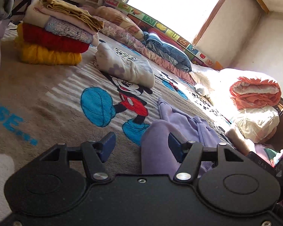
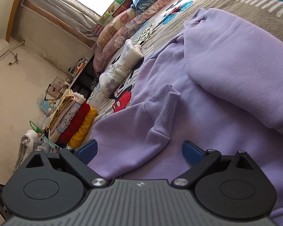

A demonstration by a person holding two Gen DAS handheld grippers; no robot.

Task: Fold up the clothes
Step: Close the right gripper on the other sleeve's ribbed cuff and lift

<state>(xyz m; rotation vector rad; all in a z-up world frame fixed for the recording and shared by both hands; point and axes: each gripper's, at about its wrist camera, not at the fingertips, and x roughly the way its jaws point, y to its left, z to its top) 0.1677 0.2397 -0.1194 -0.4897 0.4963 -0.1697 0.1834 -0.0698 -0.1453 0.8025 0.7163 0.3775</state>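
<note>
On blanket (image 1: pixel 47 98), lilac sweatshirt (image 2: pixel 207 94) lies sleeves-in; my left gripper (image 1: pixel 141 146) and right gripper (image 2: pixel 139 150) fingers apart, gripping nothing; loose cuff (image 2: pixel 166 109) could slip out mid-fold

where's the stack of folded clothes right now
The stack of folded clothes sits upper left in the left wrist view, on the grey cartoon-mouse blanket, left of the white floral bundle.

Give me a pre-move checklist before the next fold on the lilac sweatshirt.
1. Left hand-held gripper open: ok.
2. Right hand-held gripper open: ok.
3. Lilac sweatshirt lying on the cartoon blanket: ok.
4. Ribbed cuff lying flat: not ok, it stands up.
5. White floral bundle apart from the sweatshirt: ok.
6. Folded stack out of the way: ok.
</note>
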